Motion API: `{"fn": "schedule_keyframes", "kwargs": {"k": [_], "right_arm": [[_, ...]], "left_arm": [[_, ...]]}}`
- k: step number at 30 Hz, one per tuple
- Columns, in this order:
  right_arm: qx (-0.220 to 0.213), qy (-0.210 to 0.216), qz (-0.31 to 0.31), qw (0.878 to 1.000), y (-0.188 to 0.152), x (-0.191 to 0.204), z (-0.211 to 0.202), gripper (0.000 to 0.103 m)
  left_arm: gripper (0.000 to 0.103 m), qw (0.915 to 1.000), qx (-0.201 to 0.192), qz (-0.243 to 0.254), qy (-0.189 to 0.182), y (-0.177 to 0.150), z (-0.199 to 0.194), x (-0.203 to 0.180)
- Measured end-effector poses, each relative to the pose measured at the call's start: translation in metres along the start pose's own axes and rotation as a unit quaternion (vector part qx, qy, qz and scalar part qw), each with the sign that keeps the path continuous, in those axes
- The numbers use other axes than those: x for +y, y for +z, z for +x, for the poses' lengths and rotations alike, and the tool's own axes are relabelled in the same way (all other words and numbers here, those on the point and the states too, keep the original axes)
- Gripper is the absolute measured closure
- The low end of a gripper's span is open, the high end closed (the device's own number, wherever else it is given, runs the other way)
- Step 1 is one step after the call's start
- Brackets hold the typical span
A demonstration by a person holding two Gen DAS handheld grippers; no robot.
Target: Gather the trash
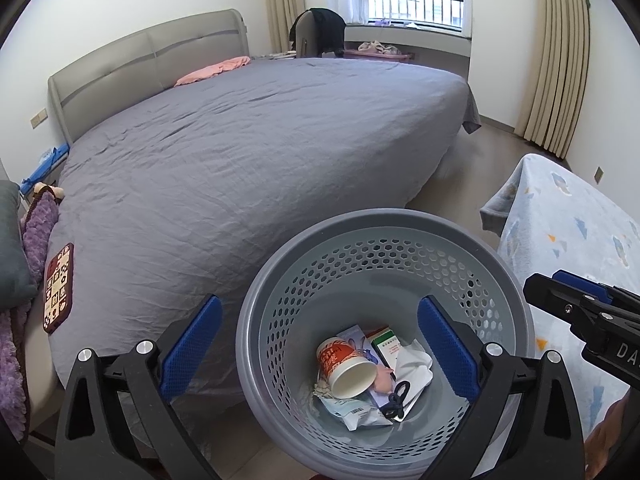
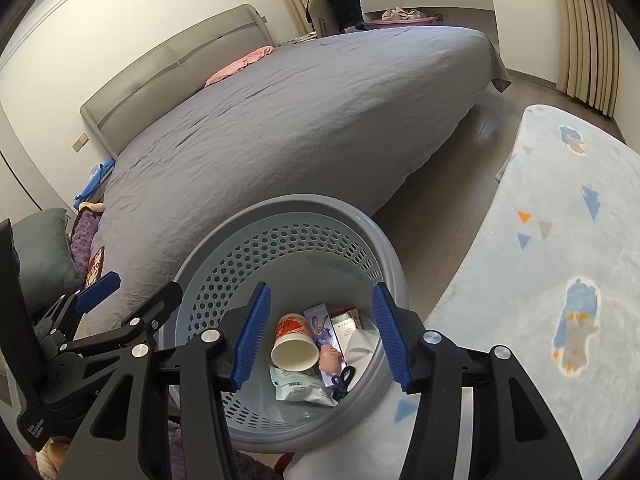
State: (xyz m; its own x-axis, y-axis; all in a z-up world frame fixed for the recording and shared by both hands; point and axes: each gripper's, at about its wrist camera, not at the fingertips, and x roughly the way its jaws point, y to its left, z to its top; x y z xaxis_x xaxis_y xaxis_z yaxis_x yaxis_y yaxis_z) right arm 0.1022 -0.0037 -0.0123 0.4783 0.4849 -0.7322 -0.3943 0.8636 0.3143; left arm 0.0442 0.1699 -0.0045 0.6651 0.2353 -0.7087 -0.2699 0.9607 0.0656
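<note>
While both grippers are hovering above the grey perforated wastebasket [image 1: 384,240], everything collected is lying straight below and ahead of the fingers, at the bottom of the basket. Left gripper [image 1: 320,352] is spread wide, holding nothing; its blue ribbed pads [image 1: 448,352] are straddling the basket opening. Right gripper [image 2: 320,336] is also released and empty, jaws apart over the same opening, and it is looking more squarely centred on the contents, so I'm judging it slightly nearer to them.

Trash inside: a paper cup [image 2: 294,344] with red print is lying on its side, long axis running toward the camera, open mouth facing the grippers. Next to it a cartoon-print packet [image 2: 320,324], a green-and-white carton [image 2: 346,320], crumpled white tissue [image 1: 414,364], a flat white pouch with barcode [image 2: 296,388], and a small dark clip-like item [image 1: 396,396] — can't tell exactly what it is.

Basket is rigid plastic, round, smooth rim, hexagon-holed wall, sitting on the floor between the bed [image 1: 260,152] and a pale blue fleece blanket [image 2: 540,260] with cartoon prints. Bedsheet is grey, wrinkled, soft. Bed surface is looking free of loose trash; only a dark red patterned phone [image 1: 58,288] is lying near its edge, beside a fuzzy purple cushion [image 1: 38,224], and that is probably not trash.

Judgement: collecting seems mostly done; the next move depends on spotting any leftover item outside the basket.
</note>
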Motion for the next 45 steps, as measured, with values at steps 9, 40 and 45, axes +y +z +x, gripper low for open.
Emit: {"fn": "schedule_keyframes", "kwargs": {"k": [9, 40, 45], "right_arm": [[0.001, -0.002, -0.001, 1.0, 0.0006, 0.0003, -0.0005, 0.051], [0.001, -0.007, -0.007, 1.0, -0.0007, 0.0043, 0.0003, 0.051], [0.001, -0.007, -0.007, 1.0, -0.002, 0.0044, 0.0002, 0.051]], "left_arm": [[0.006, 1.0, 0.0, 0.001, 0.005, 0.0004, 0.0008, -0.0003], [0.006, 1.0, 0.001, -0.005, 0.008, 0.0001, -0.0008, 0.0016], [0.006, 0.9999, 0.001, -0.006, 0.009, -0.0002, 0.0, 0.0013]]}}
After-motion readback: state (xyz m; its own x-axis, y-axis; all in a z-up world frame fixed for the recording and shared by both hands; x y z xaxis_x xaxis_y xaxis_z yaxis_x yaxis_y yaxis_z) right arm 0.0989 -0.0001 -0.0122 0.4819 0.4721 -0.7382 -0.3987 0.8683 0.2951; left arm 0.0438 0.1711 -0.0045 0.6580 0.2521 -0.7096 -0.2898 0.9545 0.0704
